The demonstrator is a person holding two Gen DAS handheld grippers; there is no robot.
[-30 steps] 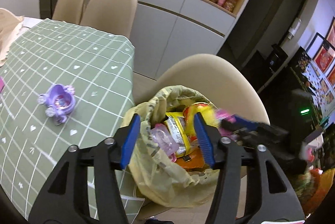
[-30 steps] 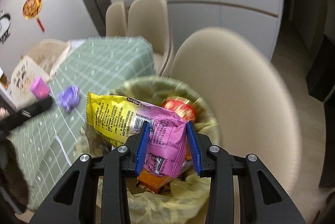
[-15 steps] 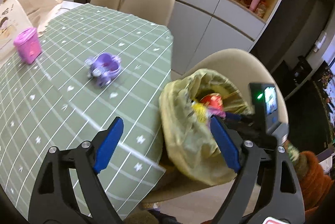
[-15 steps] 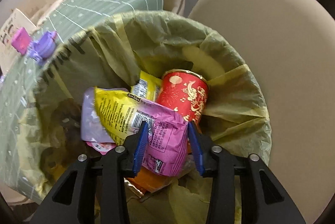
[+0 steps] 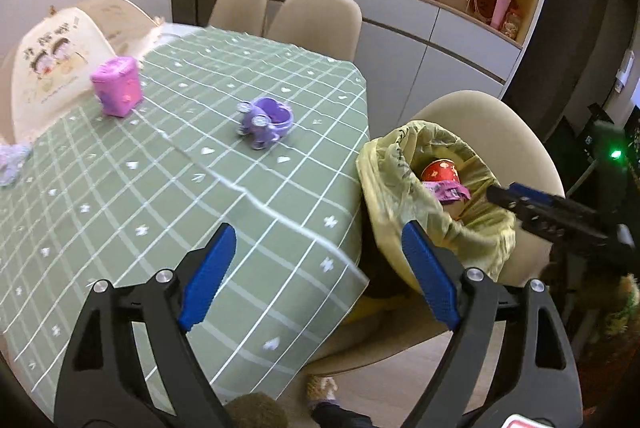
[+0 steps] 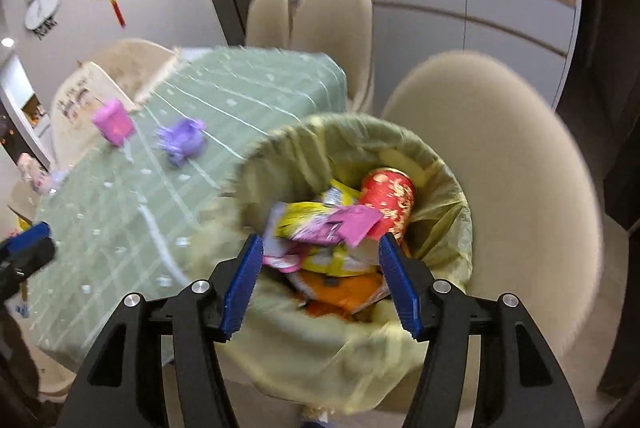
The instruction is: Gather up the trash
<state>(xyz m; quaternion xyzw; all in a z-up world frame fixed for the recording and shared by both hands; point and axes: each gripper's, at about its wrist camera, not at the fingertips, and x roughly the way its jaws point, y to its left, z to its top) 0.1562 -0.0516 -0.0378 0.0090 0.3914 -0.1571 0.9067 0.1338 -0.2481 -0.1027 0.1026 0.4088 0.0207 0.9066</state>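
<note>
A bin lined with a yellow-green bag (image 6: 448, 188) sits on a beige chair beside the table; it also shows in the left wrist view (image 5: 384, 172). Inside lie a pink-and-yellow snack wrapper (image 6: 336, 224), a red can (image 6: 390, 196) and an orange packet (image 6: 344, 288). My right gripper (image 6: 320, 282) is open and empty just above the bin's near rim, the wrapper lying loose below it. My left gripper (image 5: 316, 278) is open and empty over the table's edge, left of the bin. The right gripper shows in the left wrist view (image 5: 496, 193) at the bin's right.
The green checked tablecloth (image 5: 160, 168) carries a purple toy (image 5: 266, 118), a pink box (image 5: 116, 86) and a cream cloth bag (image 5: 48, 68). Beige chairs (image 5: 316, 20) stand at the far side. Cabinets and shelves line the back wall.
My right gripper opened and let the pink-and-yellow wrapper fall into the bin, then rose above it. My left gripper opened wider and drew back left over the table.
</note>
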